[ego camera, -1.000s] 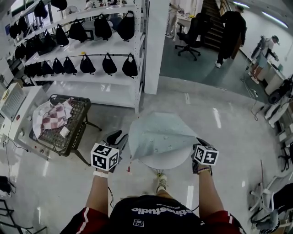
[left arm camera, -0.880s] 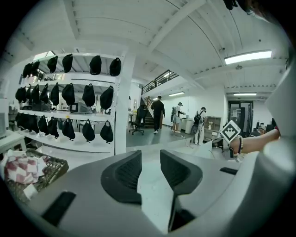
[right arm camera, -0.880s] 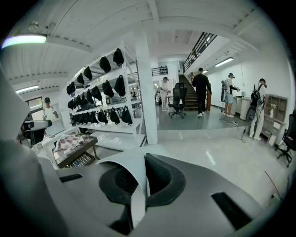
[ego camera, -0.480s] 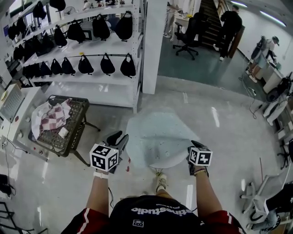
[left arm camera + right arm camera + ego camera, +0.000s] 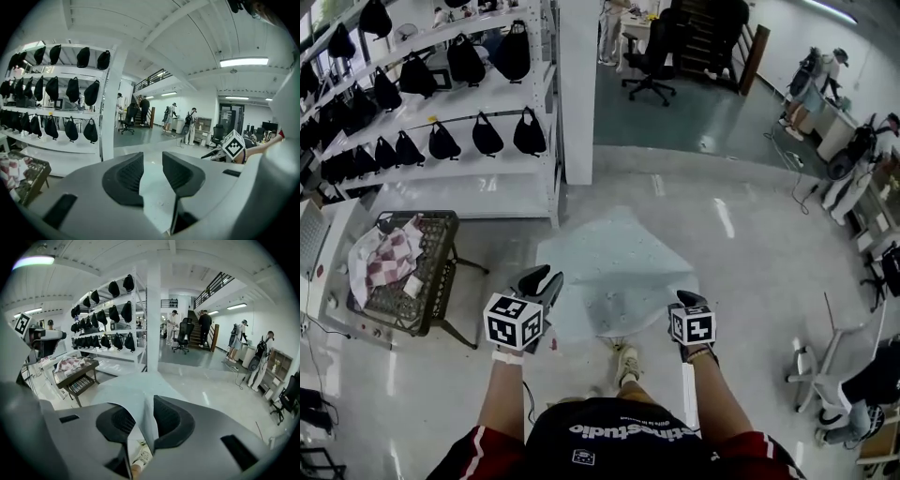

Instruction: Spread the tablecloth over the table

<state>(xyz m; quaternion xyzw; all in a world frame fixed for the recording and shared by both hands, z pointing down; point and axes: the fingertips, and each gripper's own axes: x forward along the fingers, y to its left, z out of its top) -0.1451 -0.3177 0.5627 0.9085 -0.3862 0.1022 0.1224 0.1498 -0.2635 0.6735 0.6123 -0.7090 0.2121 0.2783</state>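
— Pale glossy floor [image 5: 750, 244] is stretching right across this big workshop, and white shelving [image 5: 441, 103] on the left is carrying rows of black bags.

— And the tablecloth [image 5: 609, 272]?

— It is lying spread out, light green, straight ahead of the person and between the two grippers. A wire basket [image 5: 412, 281] holding checked fabric is standing well off to its left.

— What is the right gripper [image 5: 689, 302] doing?

— Its fingers [image 5: 171, 420] have just been opening and are now standing apart. The cloth's near edge is hanging loose between them, close against one finger.

— And the left gripper [image 5: 541, 281]?

— Its fingers [image 5: 124, 178] are gaping wide too, clamping nothing, and are sitting just at the cloth's left edge.
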